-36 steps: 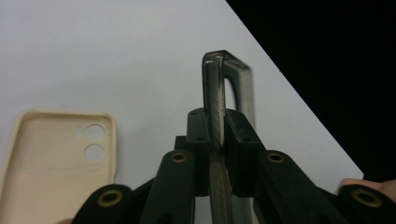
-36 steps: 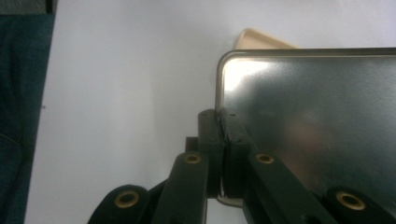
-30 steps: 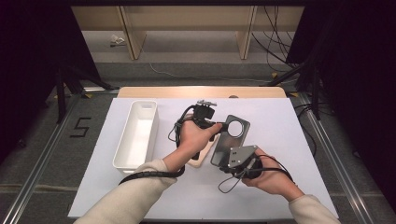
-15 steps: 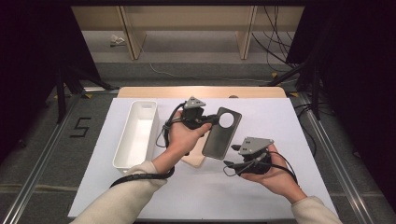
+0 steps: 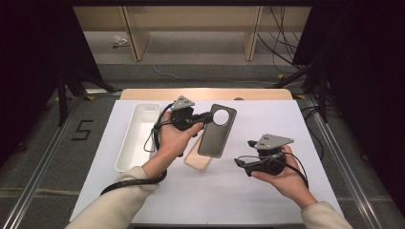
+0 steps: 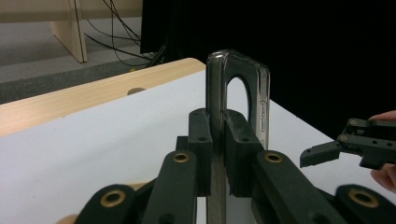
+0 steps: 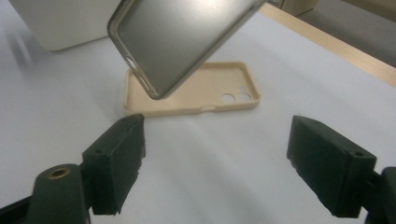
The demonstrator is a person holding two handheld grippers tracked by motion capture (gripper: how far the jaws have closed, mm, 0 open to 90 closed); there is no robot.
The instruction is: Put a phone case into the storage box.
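White tray (image 5: pixel 138 136), beige phone case (image 7: pixel 196 91), white table (image 5: pixel 229 191)

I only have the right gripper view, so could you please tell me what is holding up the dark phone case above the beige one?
Observer: The left gripper is shut on the dark phone case, gripping its edge near the round camera hole.
Operator: Thank you. Is anything else on the table?
Observer: A white tray lies left of the beige phone case.
Operator: And where is my gripper?
Observer: The right gripper is open, its jaws having just opened, to the right of both cases.
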